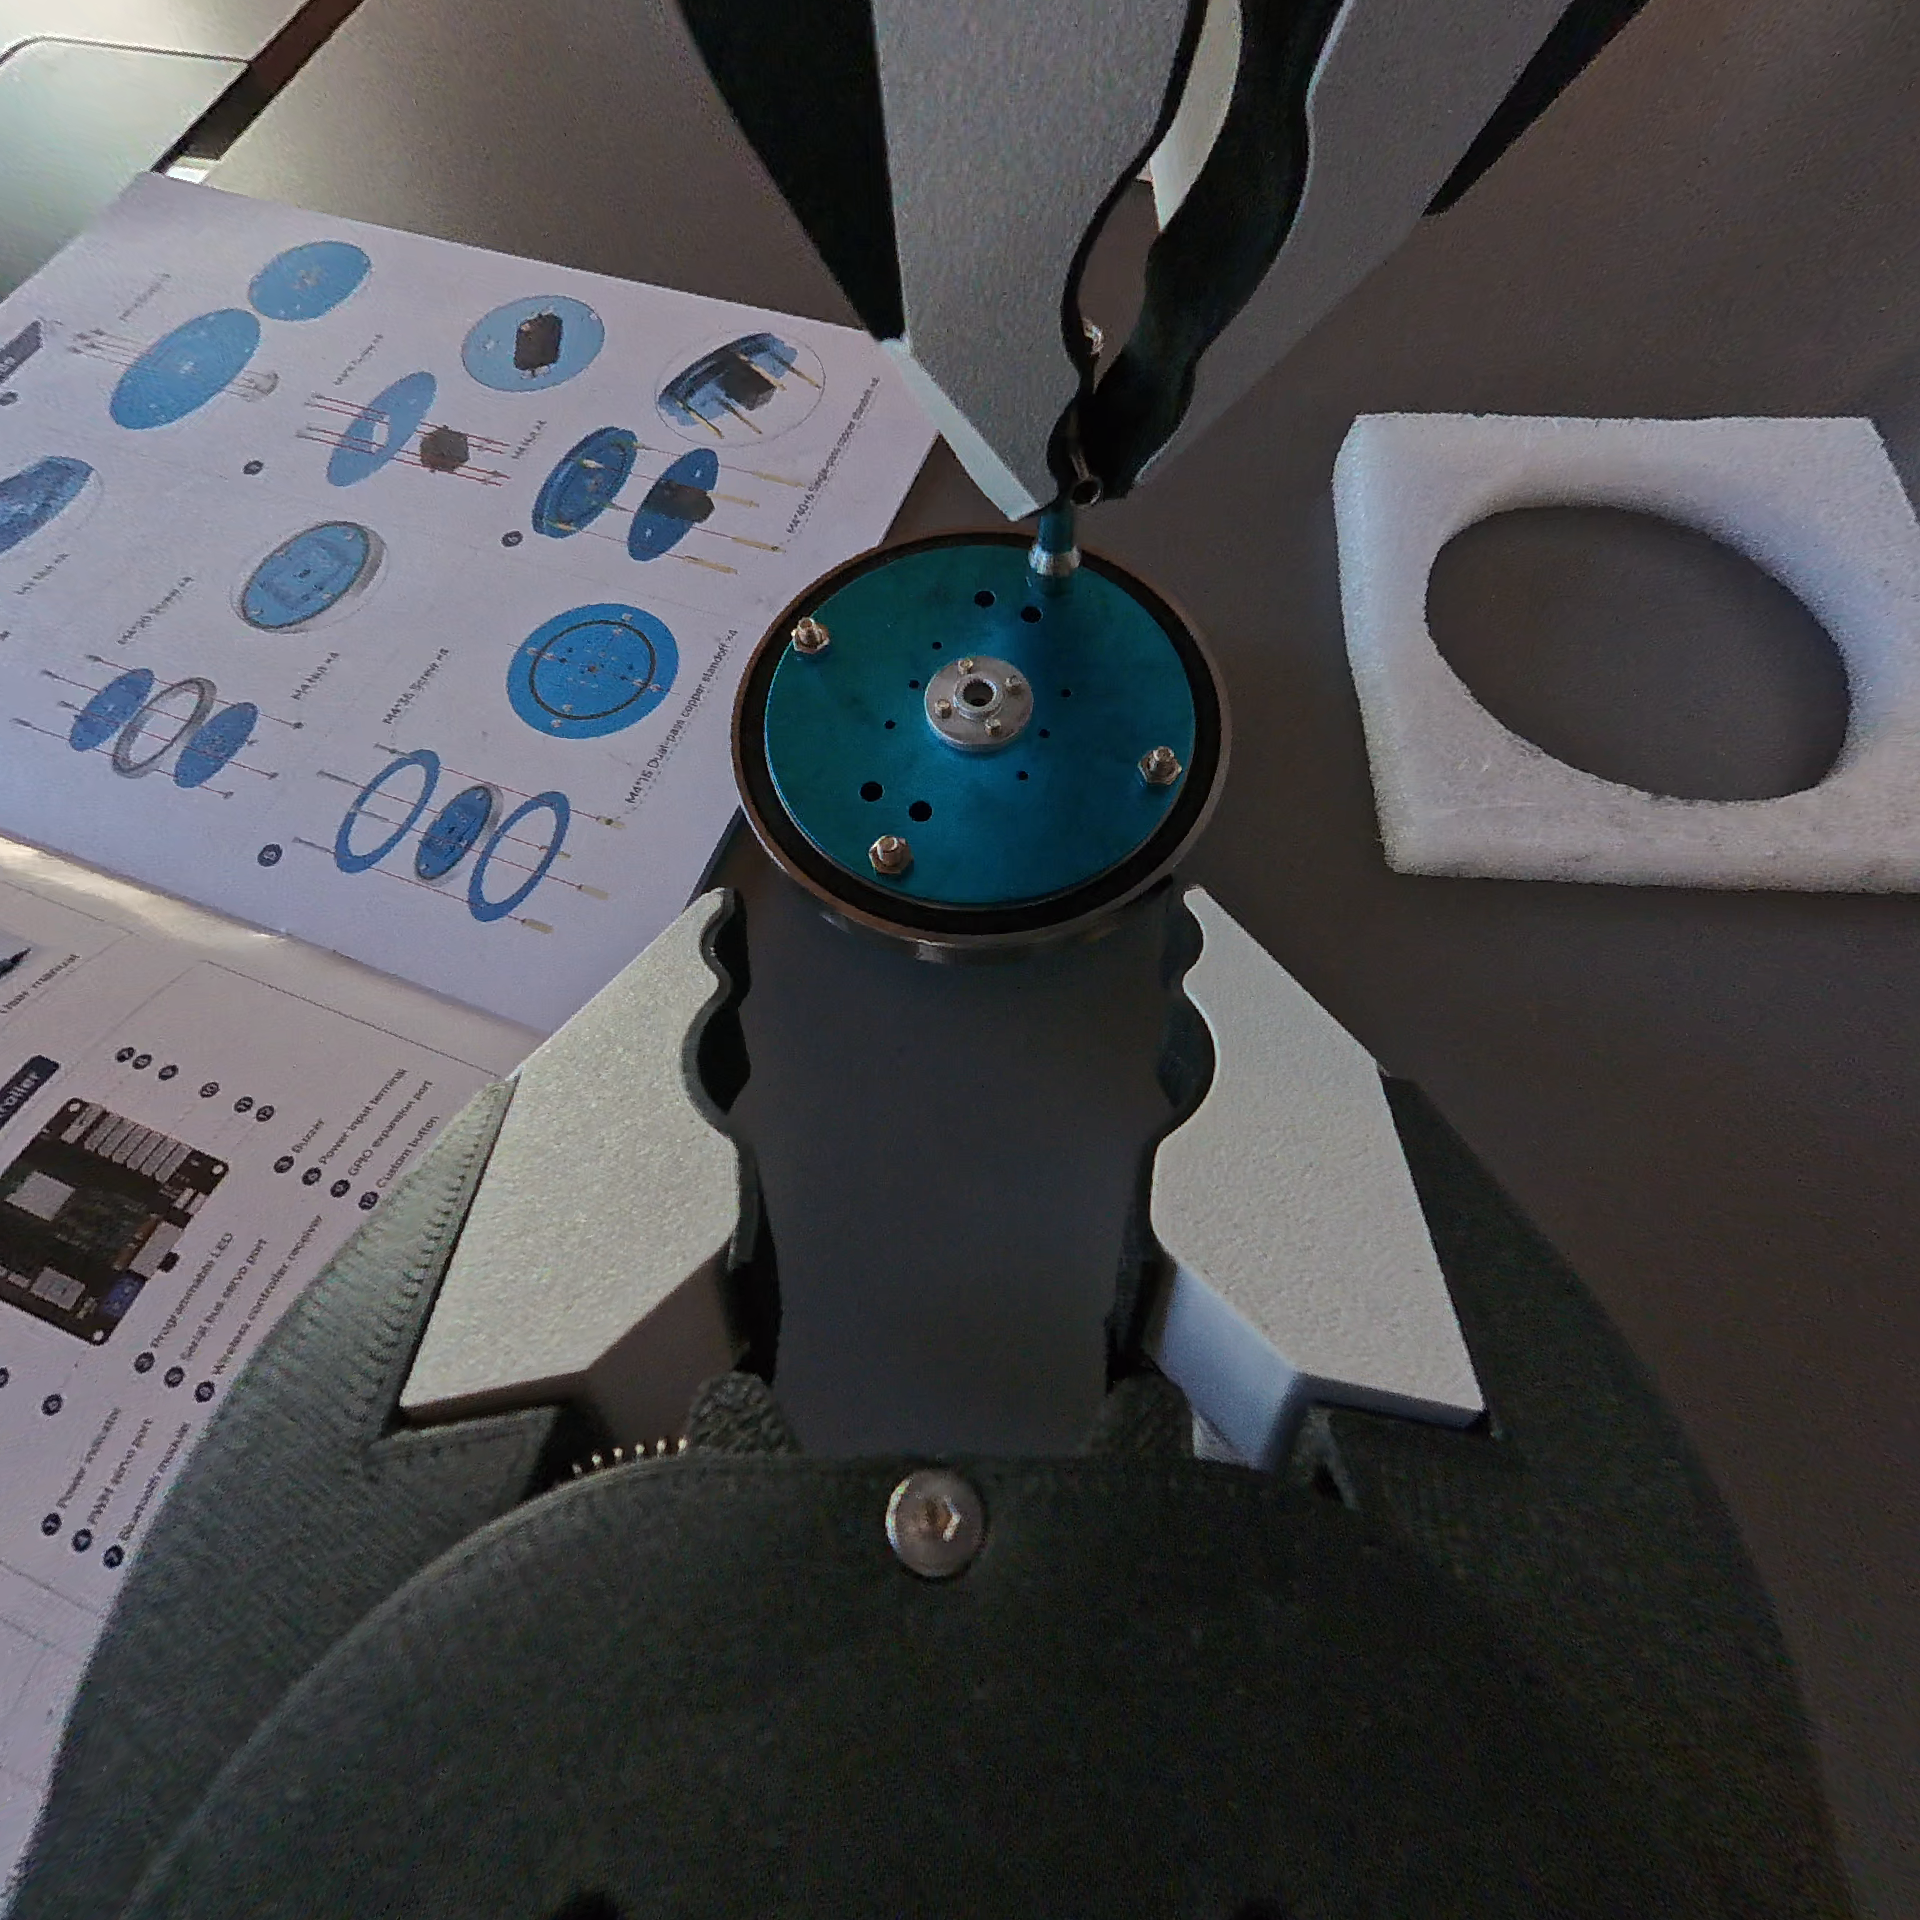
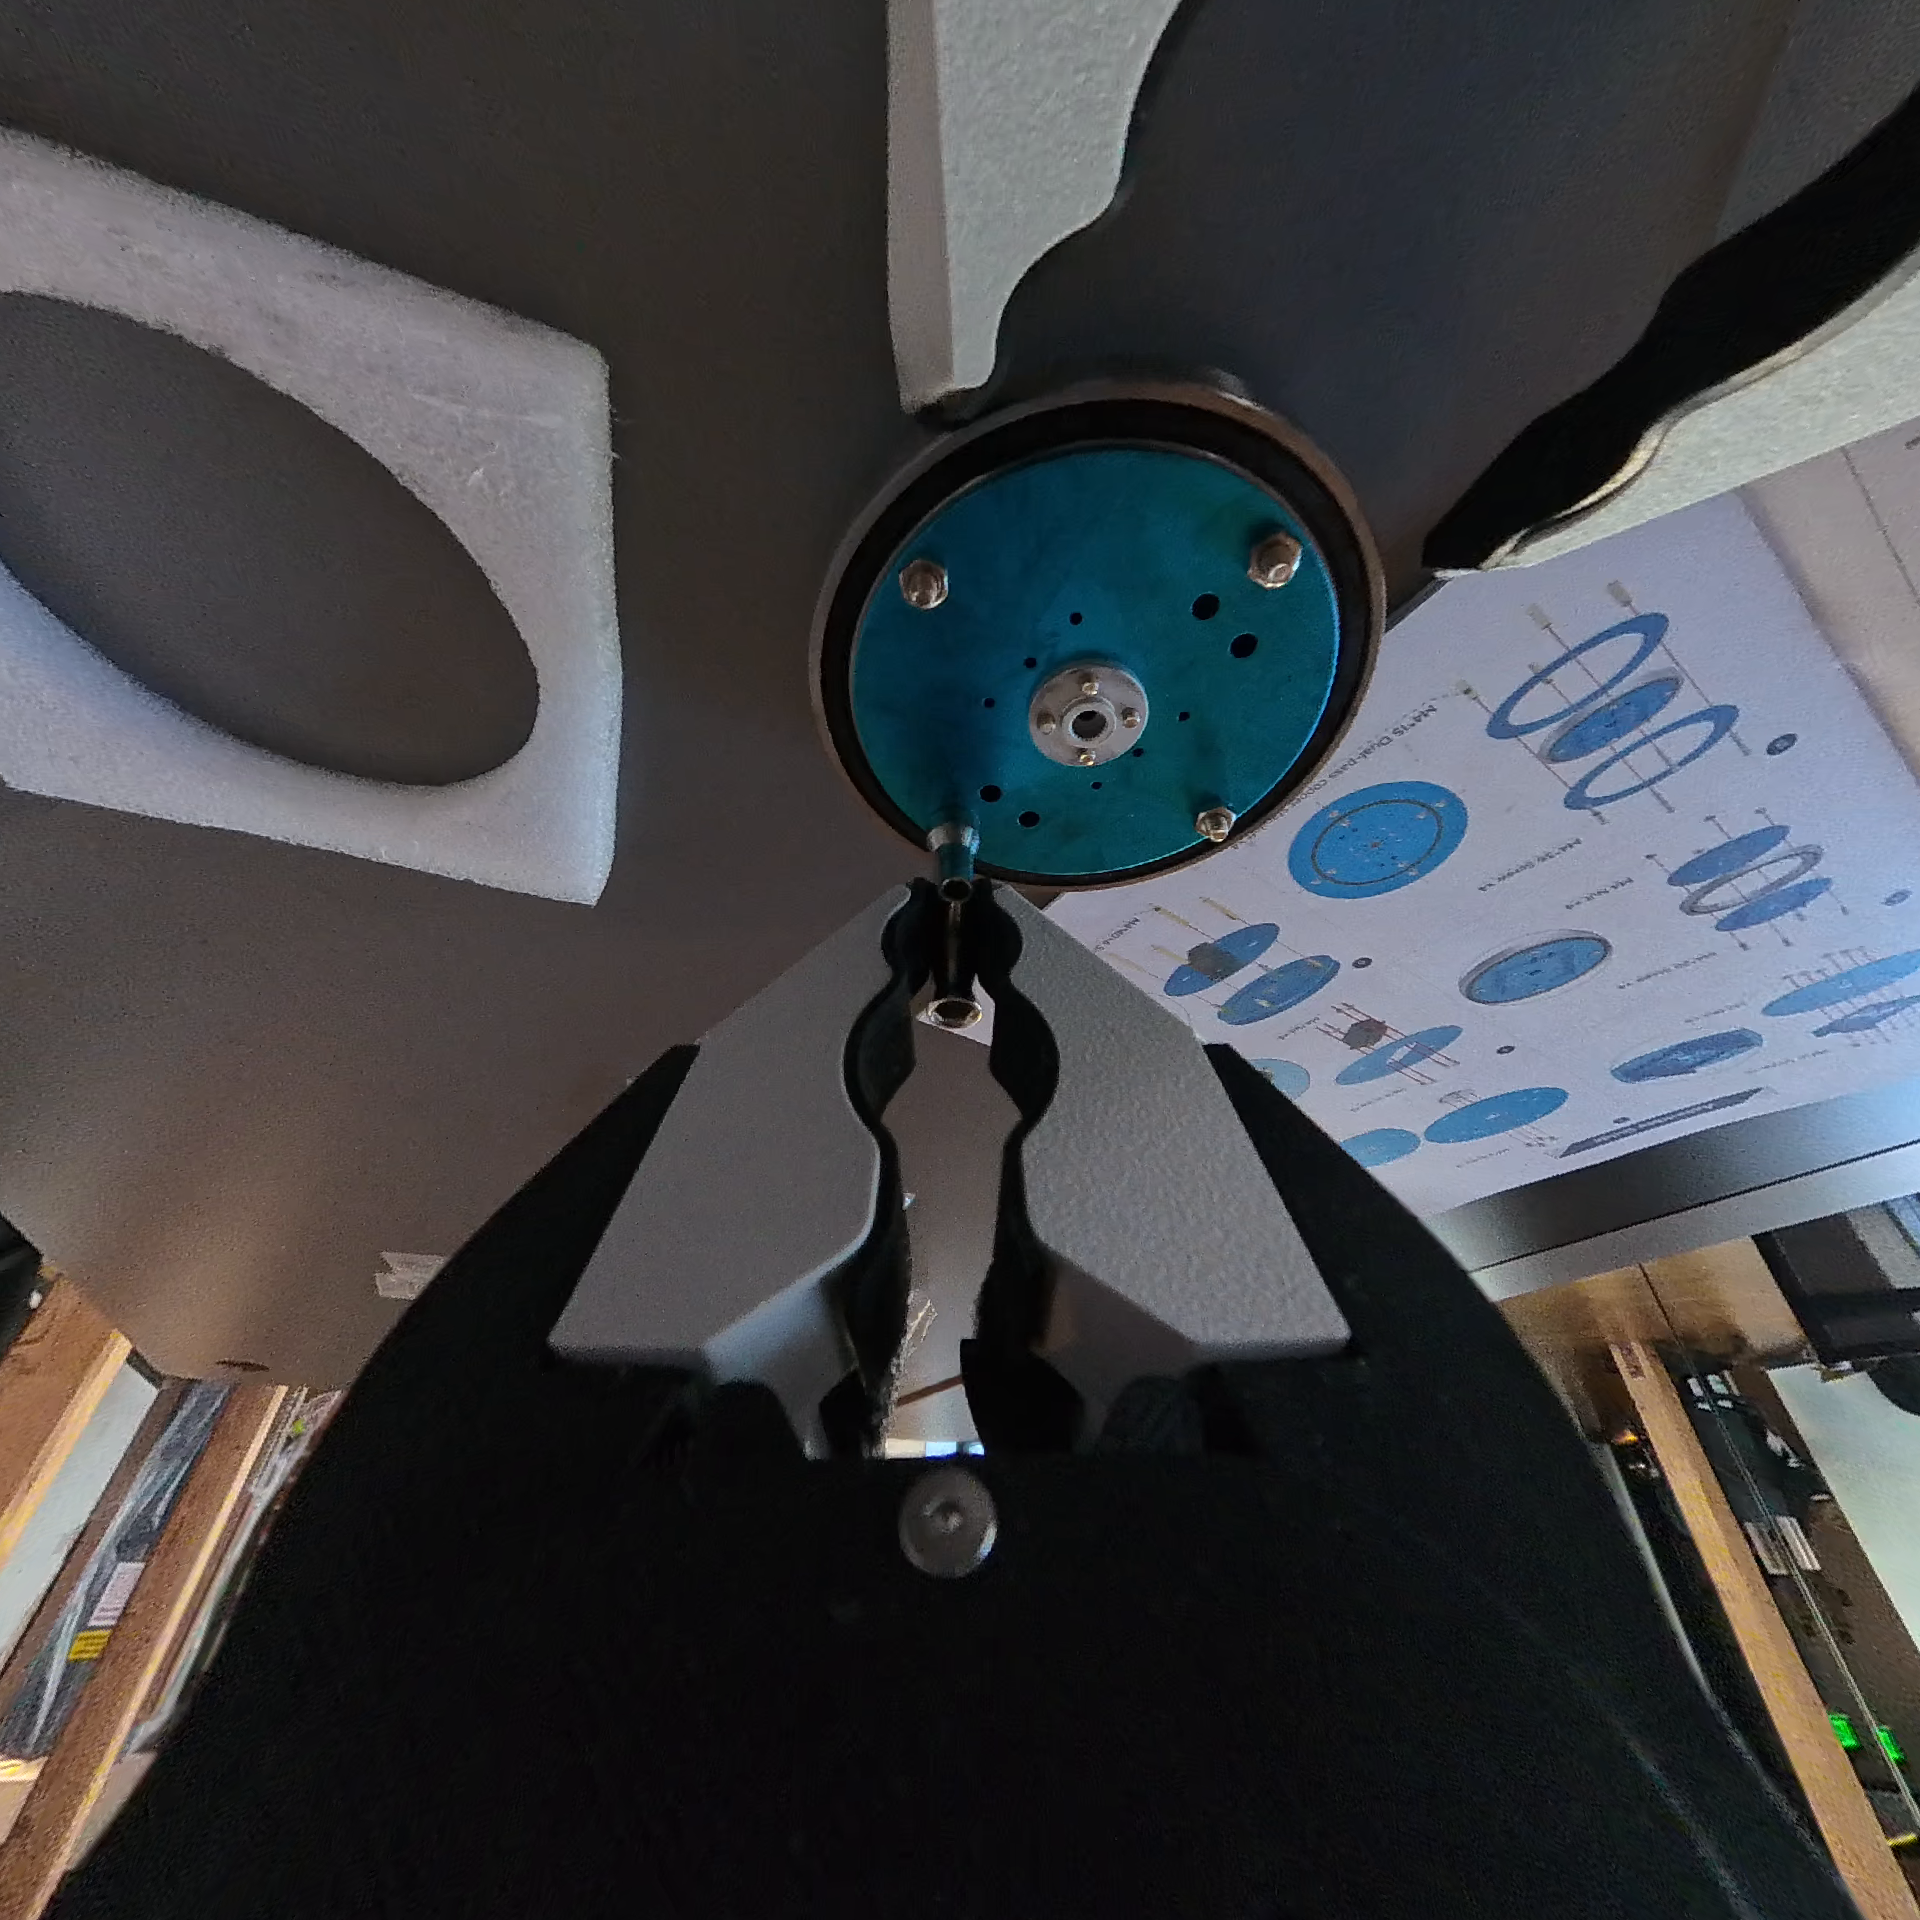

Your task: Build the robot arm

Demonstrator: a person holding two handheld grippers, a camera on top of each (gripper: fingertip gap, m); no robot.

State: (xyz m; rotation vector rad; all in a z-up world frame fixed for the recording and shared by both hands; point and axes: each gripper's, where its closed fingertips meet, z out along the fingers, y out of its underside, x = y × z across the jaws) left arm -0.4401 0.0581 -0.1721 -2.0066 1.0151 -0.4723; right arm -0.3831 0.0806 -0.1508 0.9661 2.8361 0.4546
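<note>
A blue metal disc point(image 1: 977, 717) in a dark ring lies flat on the grey table; it also shows in the right wrist view point(image 2: 1091, 665). It carries three nuts point(image 1: 889, 854) and a silver centre hub point(image 1: 977, 698). My left gripper point(image 1: 954, 914) is open and empty, its fingers flanking the disc's near edge. My right gripper point(image 2: 954, 904) is shut on a small metal socket tool point(image 2: 951, 1003). It reaches in from the far side in the left wrist view point(image 1: 1070, 488). The tool's tip point(image 1: 1051, 556) stands on the disc near its rim.
A white foam pad point(image 1: 1455, 810) with a round cut-out lies right of the disc; it also shows in the right wrist view point(image 2: 468, 416). A printed instruction sheet point(image 1: 468, 582) lies left of the disc. The table edge point(image 2: 1662, 1216) and wooden shelving point(image 2: 1766, 1558) show in the right wrist view. The gap from one gripper's tips to the other's is roughly 7 cm.
</note>
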